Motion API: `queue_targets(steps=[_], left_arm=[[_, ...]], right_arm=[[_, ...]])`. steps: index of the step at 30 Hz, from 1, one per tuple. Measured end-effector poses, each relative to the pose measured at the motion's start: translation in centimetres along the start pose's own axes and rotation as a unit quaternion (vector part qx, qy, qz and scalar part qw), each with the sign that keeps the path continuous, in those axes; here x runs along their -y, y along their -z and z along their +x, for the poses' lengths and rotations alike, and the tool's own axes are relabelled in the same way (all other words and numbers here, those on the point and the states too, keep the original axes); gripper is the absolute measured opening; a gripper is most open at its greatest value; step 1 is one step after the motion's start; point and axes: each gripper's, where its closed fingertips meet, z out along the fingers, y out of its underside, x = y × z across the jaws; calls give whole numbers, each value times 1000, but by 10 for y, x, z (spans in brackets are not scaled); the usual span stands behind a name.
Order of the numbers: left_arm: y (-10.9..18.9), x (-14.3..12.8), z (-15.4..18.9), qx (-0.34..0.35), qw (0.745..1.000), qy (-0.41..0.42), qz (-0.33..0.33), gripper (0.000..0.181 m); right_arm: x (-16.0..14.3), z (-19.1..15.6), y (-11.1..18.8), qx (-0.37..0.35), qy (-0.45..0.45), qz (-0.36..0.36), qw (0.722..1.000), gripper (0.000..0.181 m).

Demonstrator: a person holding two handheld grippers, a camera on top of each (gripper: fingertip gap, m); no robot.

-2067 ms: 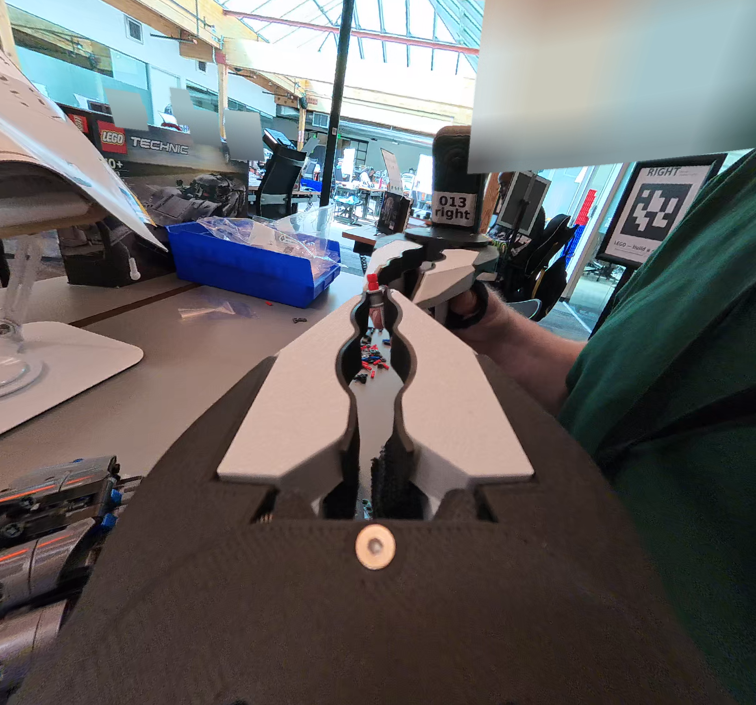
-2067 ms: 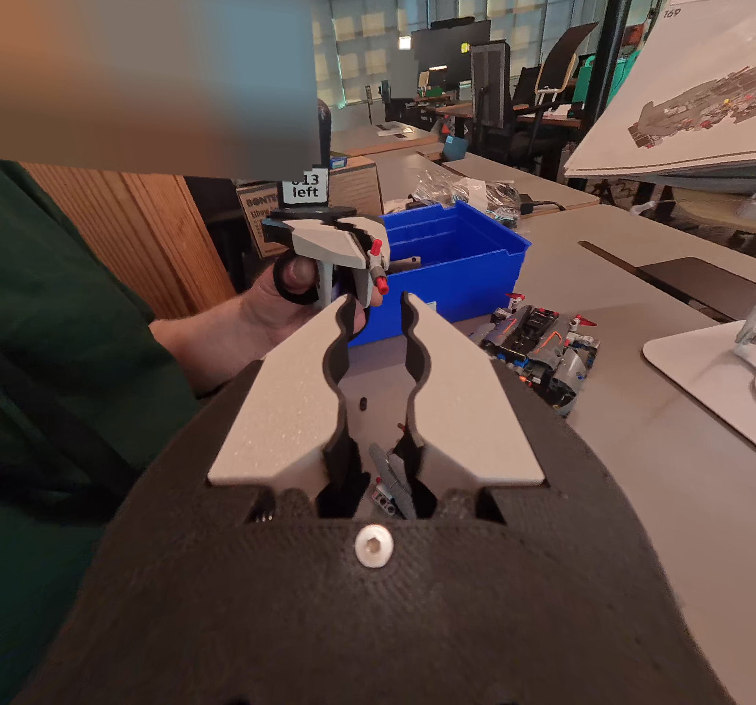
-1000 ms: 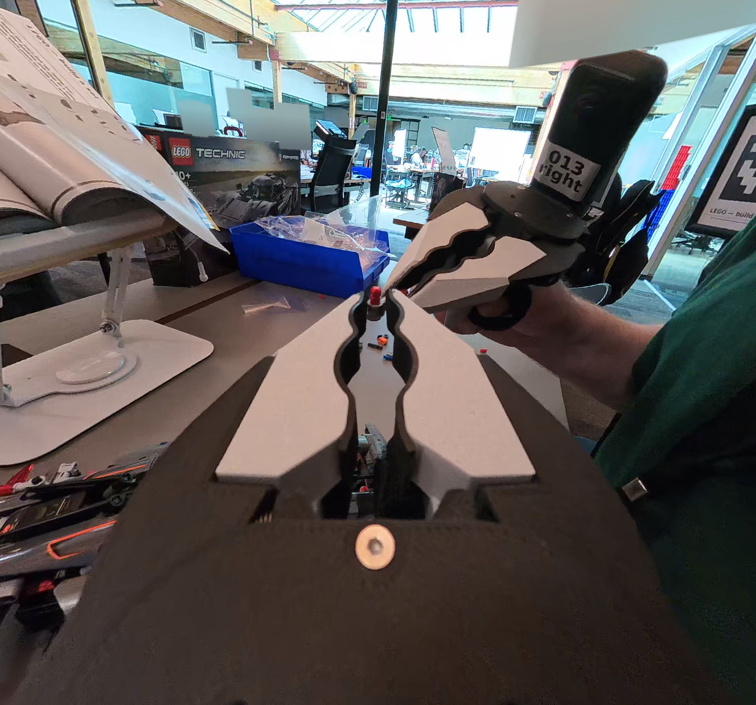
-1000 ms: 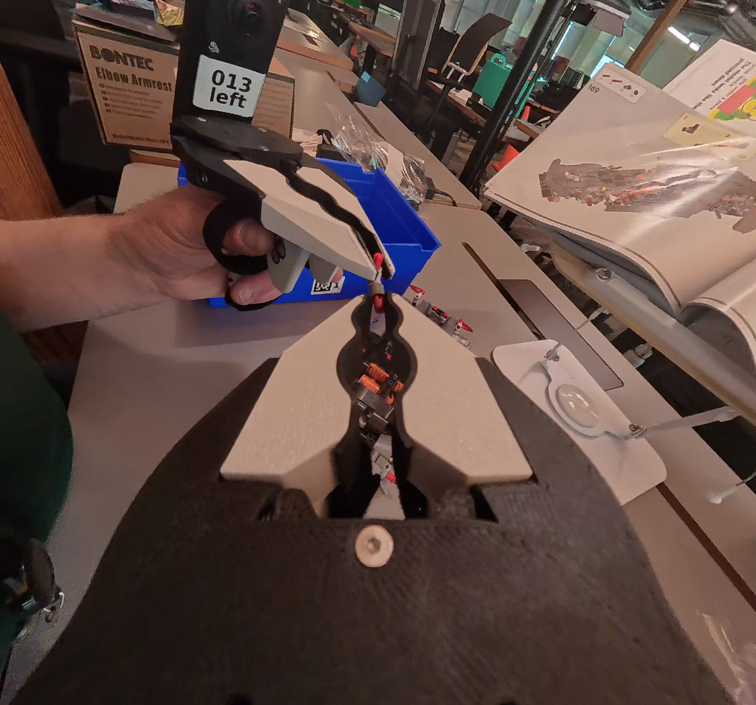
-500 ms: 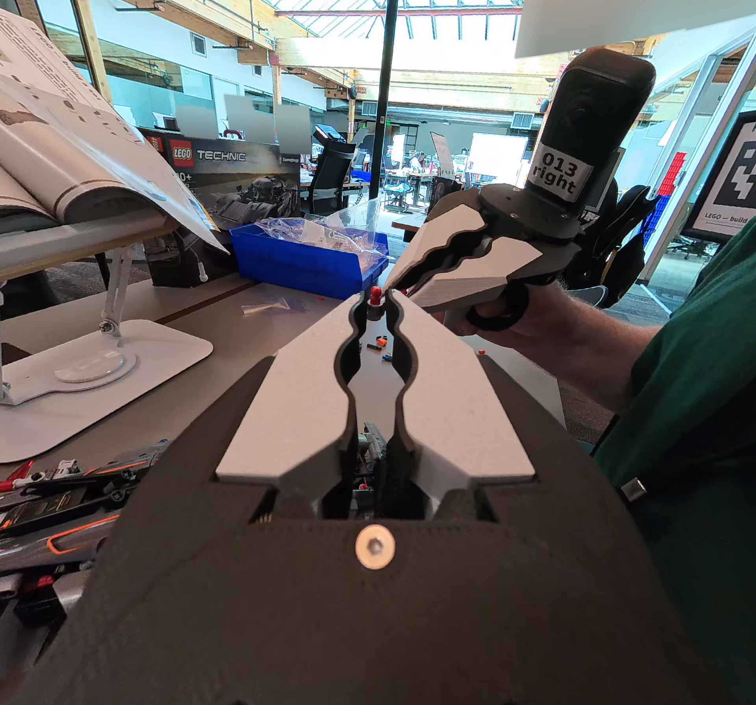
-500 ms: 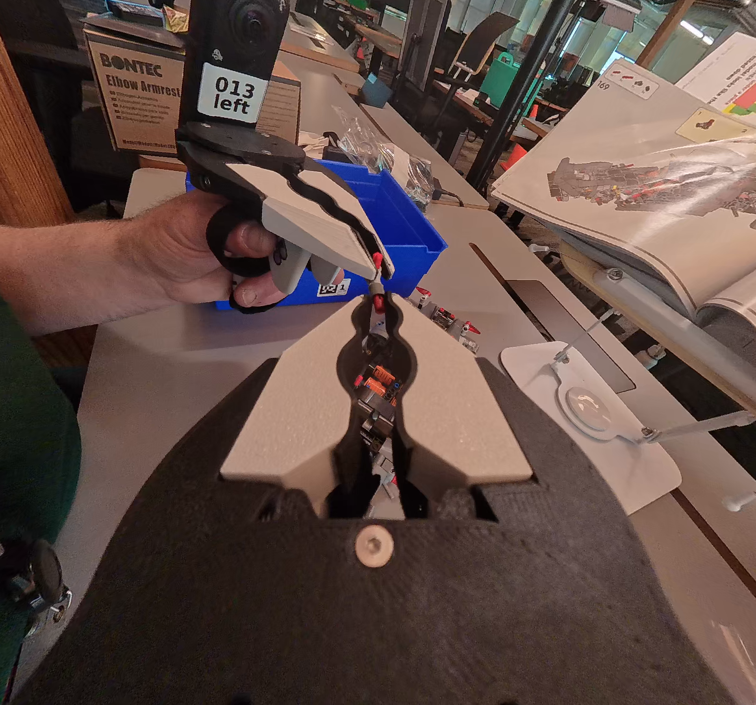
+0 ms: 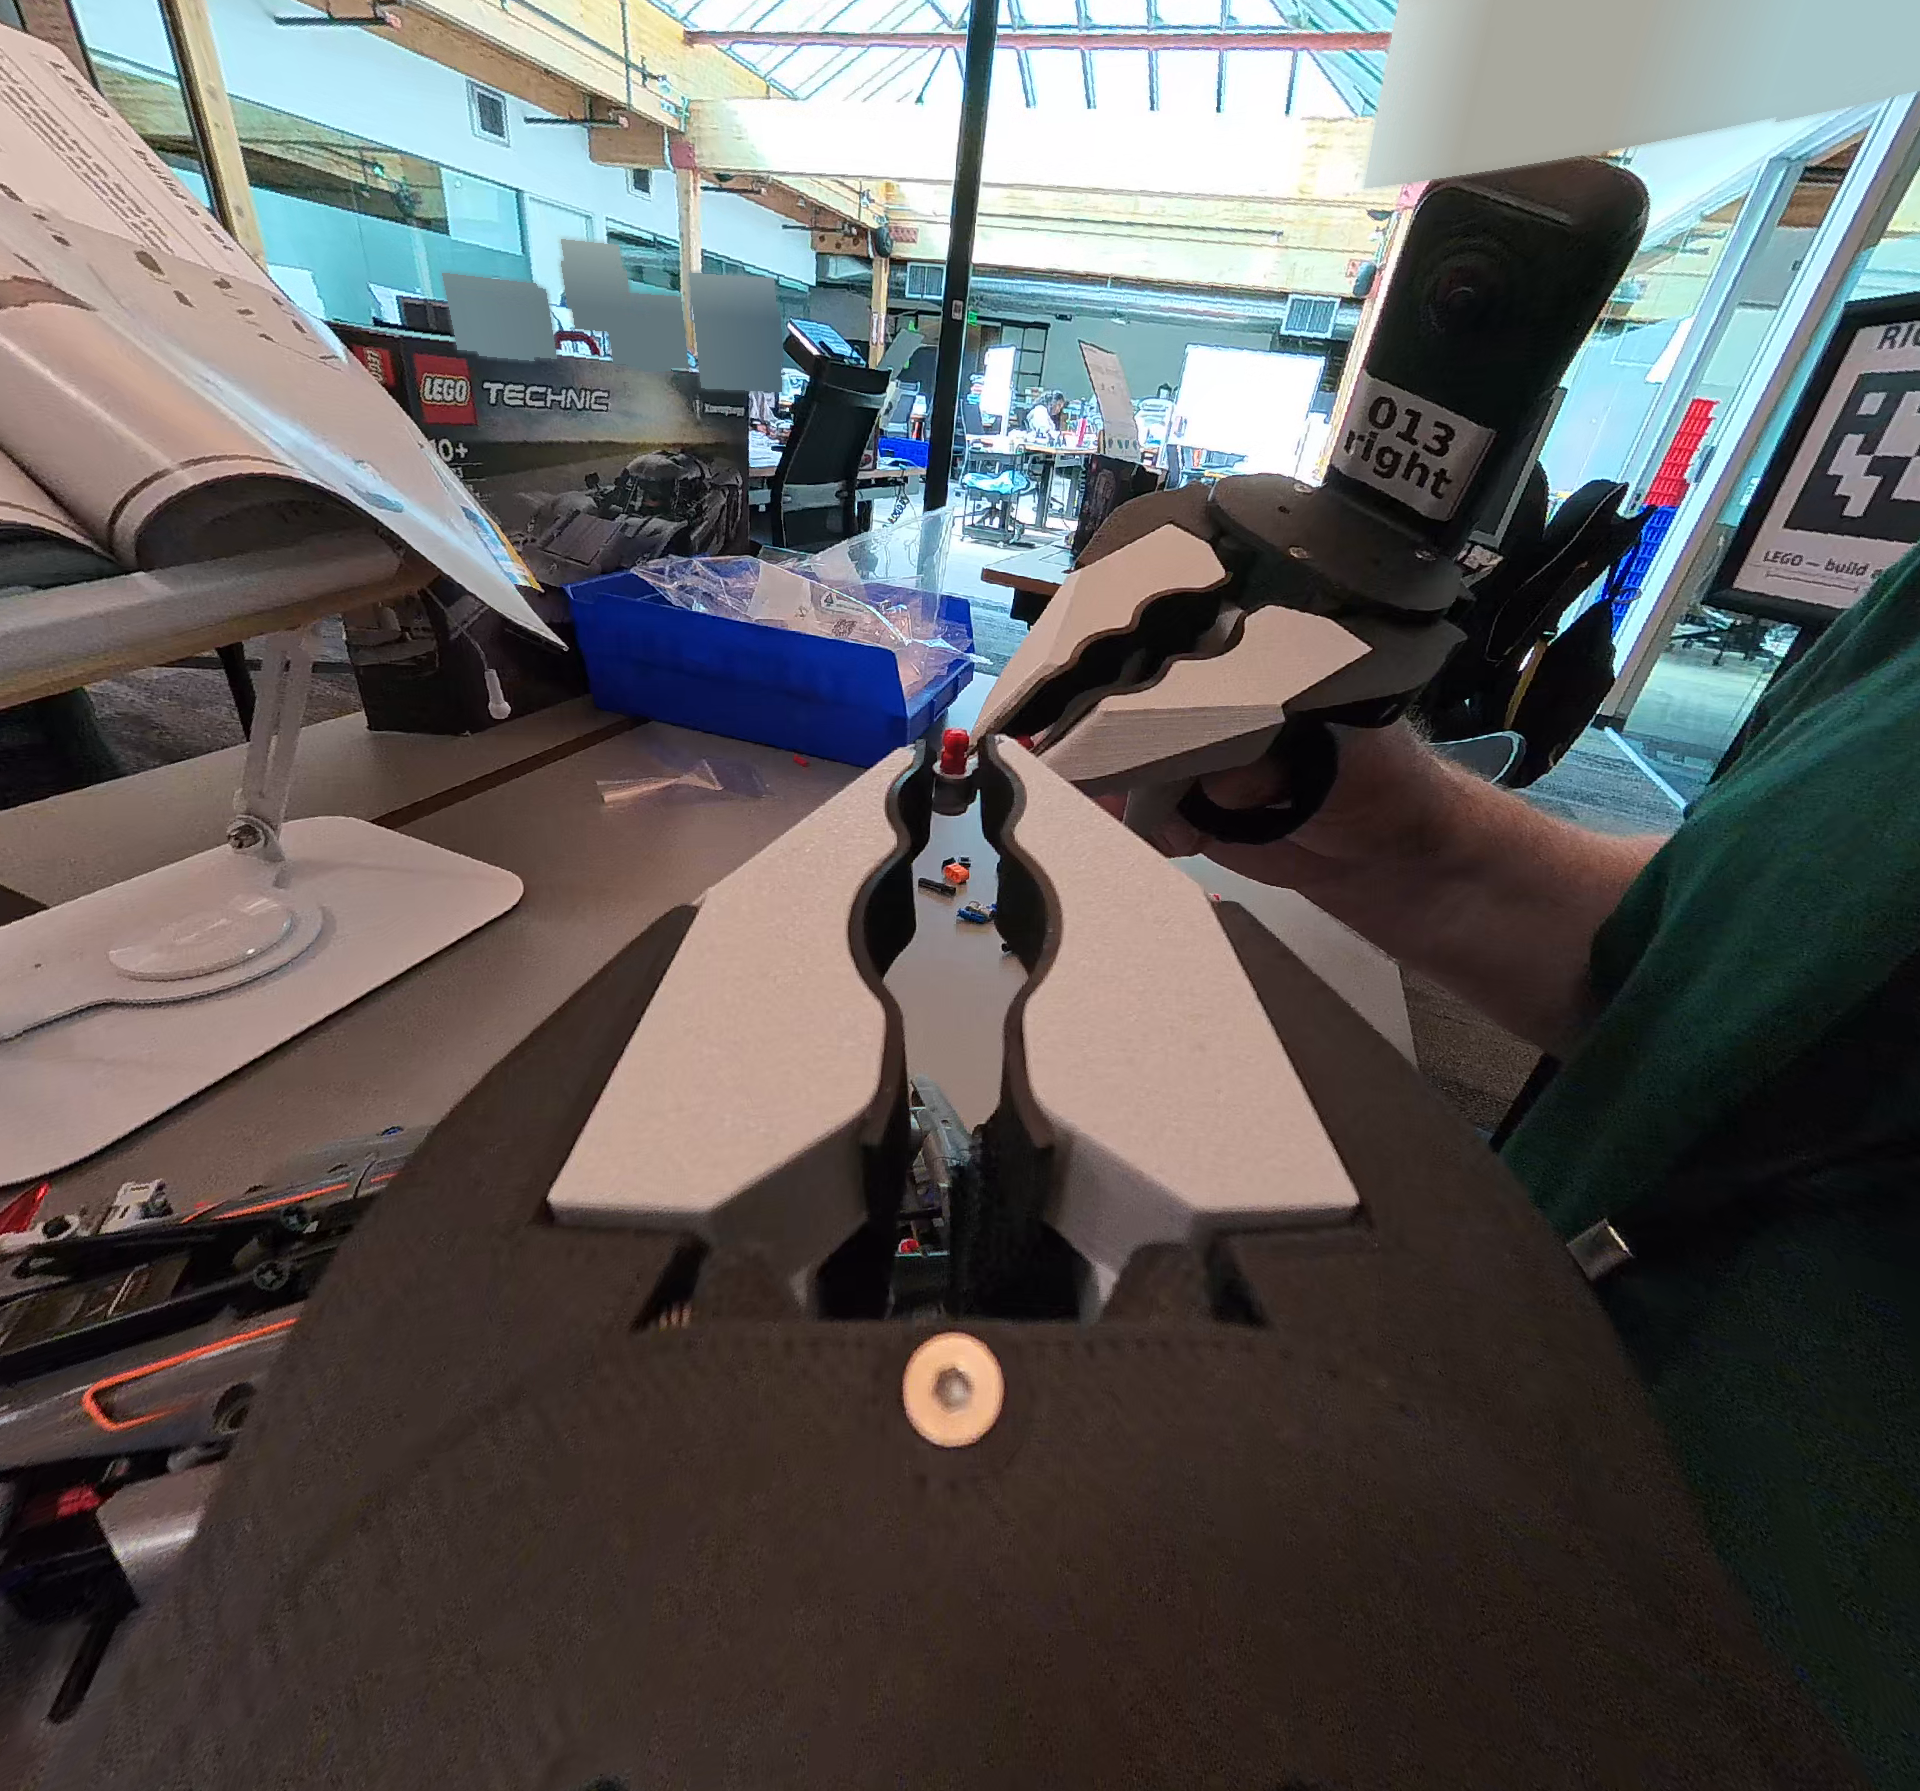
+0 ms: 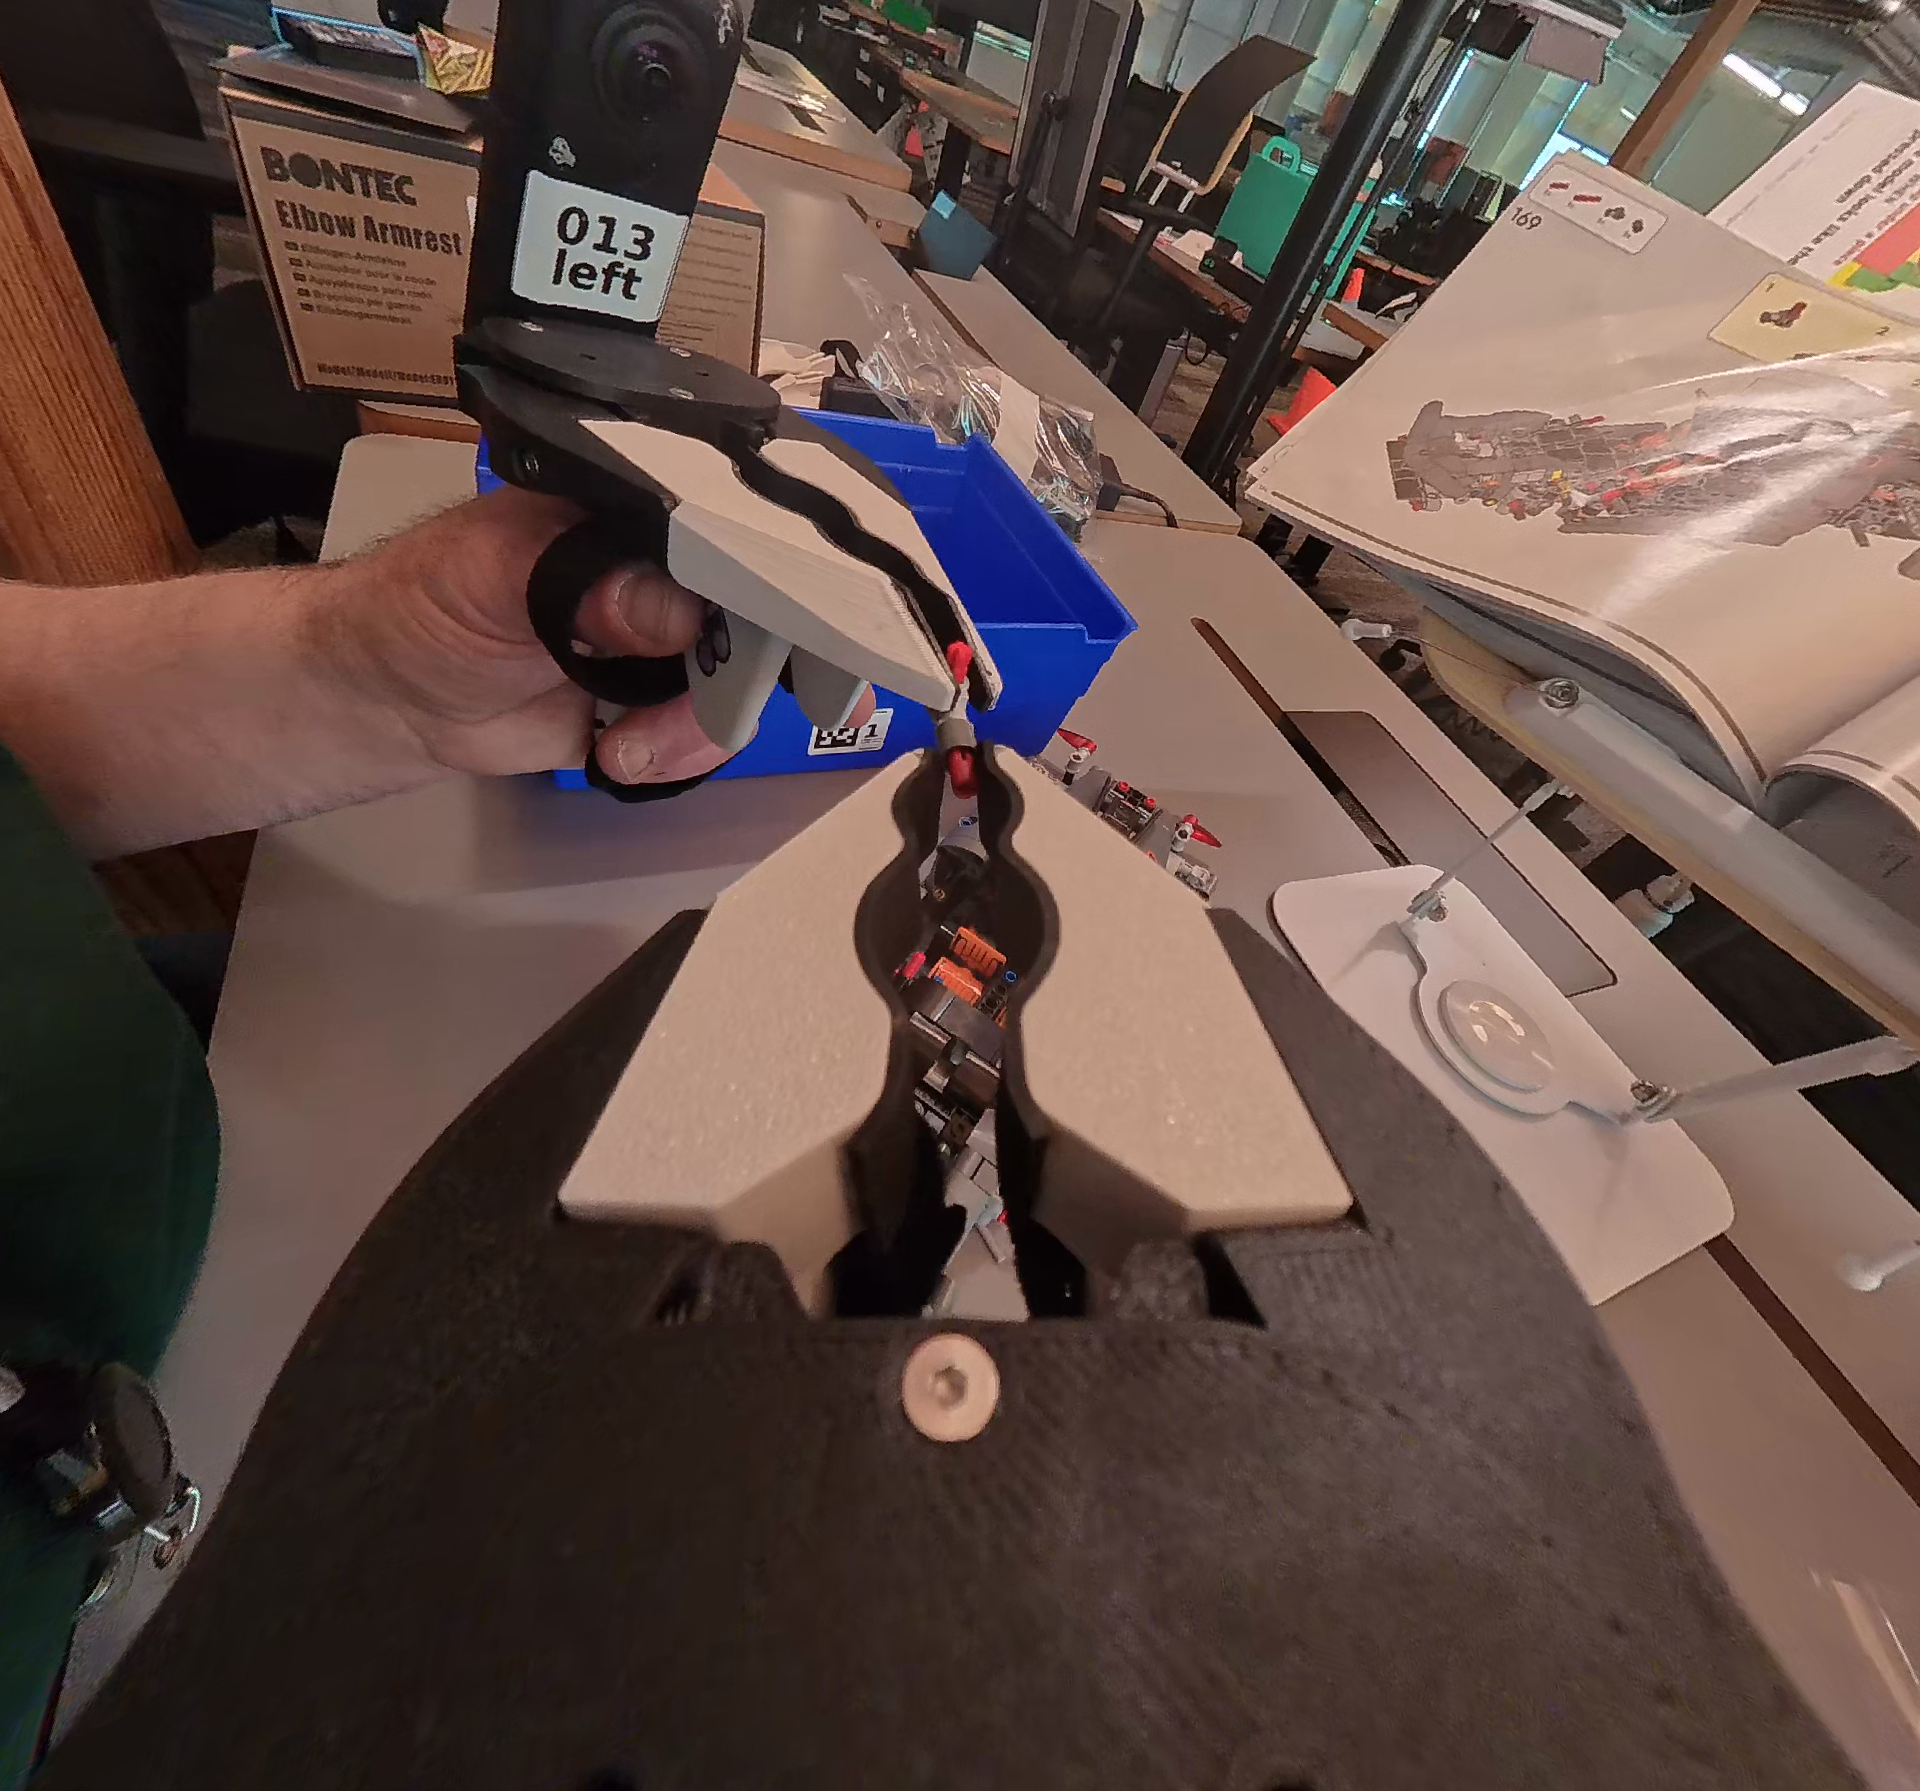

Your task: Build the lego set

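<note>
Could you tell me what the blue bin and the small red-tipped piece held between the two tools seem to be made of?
The blue bin looks like moulded plastic: uniform saturated colour, smooth faintly glossy walls. The small red-tipped piece, gripped by the left tool and the right tool, also looks plastic, with a grey middle and shiny red ends, though it is too small to be sure.

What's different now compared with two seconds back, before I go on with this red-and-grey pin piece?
The right gripper swung in from a gap away, tilted downward, and closed on the free red end of the pin piece. The left gripper kept its grip on the other end throughout. In the last half second nothing visibly moved. The blue bin and the instruction book stayed put.
</note>
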Motion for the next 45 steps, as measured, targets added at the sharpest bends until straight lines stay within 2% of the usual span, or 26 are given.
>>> queue_targets(steps=[45], left_arm=[[12, 15, 35, -5, 1000, -24, 9, 5]], right_arm=[[23, -27, 17, -13, 30, 13, 999, 4]])
